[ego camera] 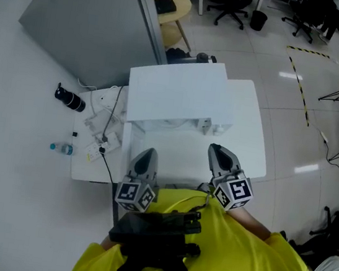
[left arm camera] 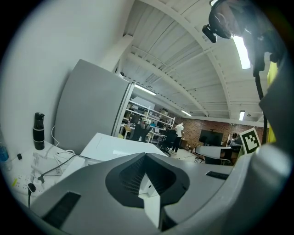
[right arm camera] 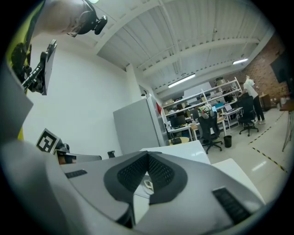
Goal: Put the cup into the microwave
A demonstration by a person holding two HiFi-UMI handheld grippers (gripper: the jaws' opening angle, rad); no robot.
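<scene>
A white microwave [ego camera: 175, 92] stands at the back of the white table [ego camera: 250, 143]; I see it from above, and its white top [left arm camera: 115, 147] also shows in the left gripper view. A small pale cup [ego camera: 205, 125] sits just in front of it and shows as a sliver [right arm camera: 148, 184] under the right jaws. My left gripper [ego camera: 145, 160] hangs over the table's near edge, its jaws shut with the tips [left arm camera: 146, 156] meeting and nothing held. My right gripper [ego camera: 220, 154] hovers beside it, nearer the cup, also shut [right arm camera: 148, 155] and empty.
On the table's left part lie a black bottle [ego camera: 69, 98], a small water bottle [ego camera: 61, 147], and cables and papers [ego camera: 104, 132]. A grey partition [ego camera: 85, 20] stands behind on the left. A yellow round table [ego camera: 174, 10] and office chairs [ego camera: 232, 0] are farther back.
</scene>
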